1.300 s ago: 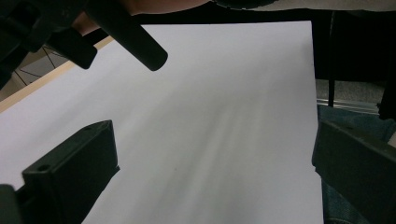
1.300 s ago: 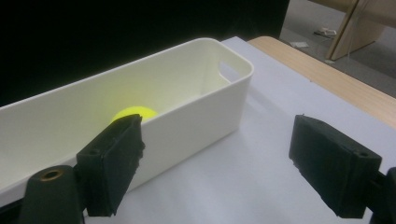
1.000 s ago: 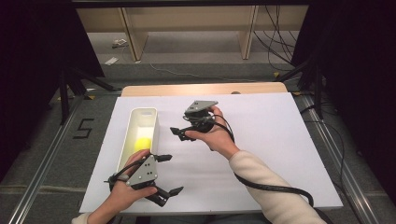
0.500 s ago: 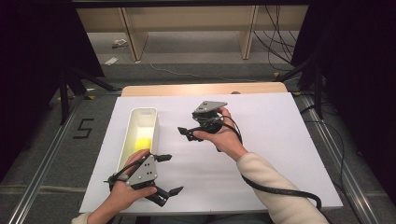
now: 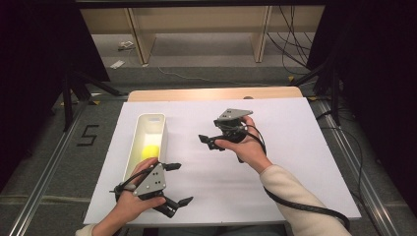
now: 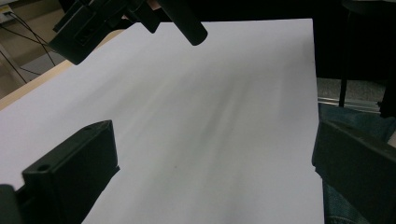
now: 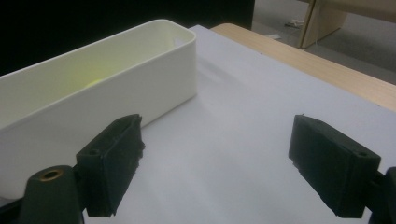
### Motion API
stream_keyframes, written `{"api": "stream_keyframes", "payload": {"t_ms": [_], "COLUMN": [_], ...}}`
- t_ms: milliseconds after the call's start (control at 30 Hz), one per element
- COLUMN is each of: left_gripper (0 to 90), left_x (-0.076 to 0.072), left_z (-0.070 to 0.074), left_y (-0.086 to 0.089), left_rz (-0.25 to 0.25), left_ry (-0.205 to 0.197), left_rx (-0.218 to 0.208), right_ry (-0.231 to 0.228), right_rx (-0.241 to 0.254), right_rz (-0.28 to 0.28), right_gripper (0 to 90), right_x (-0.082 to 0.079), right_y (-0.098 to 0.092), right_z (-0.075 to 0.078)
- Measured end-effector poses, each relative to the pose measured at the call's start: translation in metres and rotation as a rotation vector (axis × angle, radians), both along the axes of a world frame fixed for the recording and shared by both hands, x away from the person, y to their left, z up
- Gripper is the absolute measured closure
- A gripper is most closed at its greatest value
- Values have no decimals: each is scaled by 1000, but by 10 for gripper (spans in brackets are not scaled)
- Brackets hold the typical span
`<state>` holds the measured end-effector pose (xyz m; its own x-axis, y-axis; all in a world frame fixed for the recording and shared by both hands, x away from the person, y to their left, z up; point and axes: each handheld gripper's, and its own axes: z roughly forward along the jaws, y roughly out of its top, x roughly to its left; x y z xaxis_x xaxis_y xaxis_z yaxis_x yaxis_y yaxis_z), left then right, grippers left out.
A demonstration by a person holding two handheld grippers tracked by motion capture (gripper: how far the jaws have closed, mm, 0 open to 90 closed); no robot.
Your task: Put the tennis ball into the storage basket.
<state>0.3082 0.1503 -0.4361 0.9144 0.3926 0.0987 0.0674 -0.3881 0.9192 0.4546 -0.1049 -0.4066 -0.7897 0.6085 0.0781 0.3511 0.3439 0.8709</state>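
Since a second ago the right tool (image 5: 210,142) has drifted further right of the white bin (image 5: 158,122), jaws spread and empty. Near the bin's front end the left tool (image 5: 178,184) hovers, spread too. Inside the bin lies a yellow ball (image 5: 150,151), probably parked there.

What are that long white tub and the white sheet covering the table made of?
The tub looks like moulded plastic: smooth, thin walls, rounded corners, a slight sheen, and a yellow glow from the ball inside tints its walls. The sheet seems matte paper or thin board, flat with crisp edges; the table beyond it looks like pale wood.
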Motion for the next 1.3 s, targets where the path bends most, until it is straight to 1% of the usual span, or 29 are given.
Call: {"api": "stream_keyframes", "payload": {"t_ms": [100,533,933,1133,1300], "left_gripper": [0,0,0,0,0], "left_x": [0,0,0,0,0], "left_z": [0,0,-1,-1,-1], "left_y": [0,0,0,0,0], "left_rz": [0,2,2,2,2], "left_ry": [0,1,2,2,2], "left_rx": [0,-2,-1,1,2], "right_ry": [3,10,14,19,13], "right_rx": [3,4,12,16,20], "right_rz": [-12,-32,-69,-86,-101], "right_gripper": [181,182,183,183,184], "right_x": [-1,-4,-10,-17,-24], "right_y": [-5,-19,-42,-55,-66], "right_z": [-2,-5,-7,-10,-11]}}
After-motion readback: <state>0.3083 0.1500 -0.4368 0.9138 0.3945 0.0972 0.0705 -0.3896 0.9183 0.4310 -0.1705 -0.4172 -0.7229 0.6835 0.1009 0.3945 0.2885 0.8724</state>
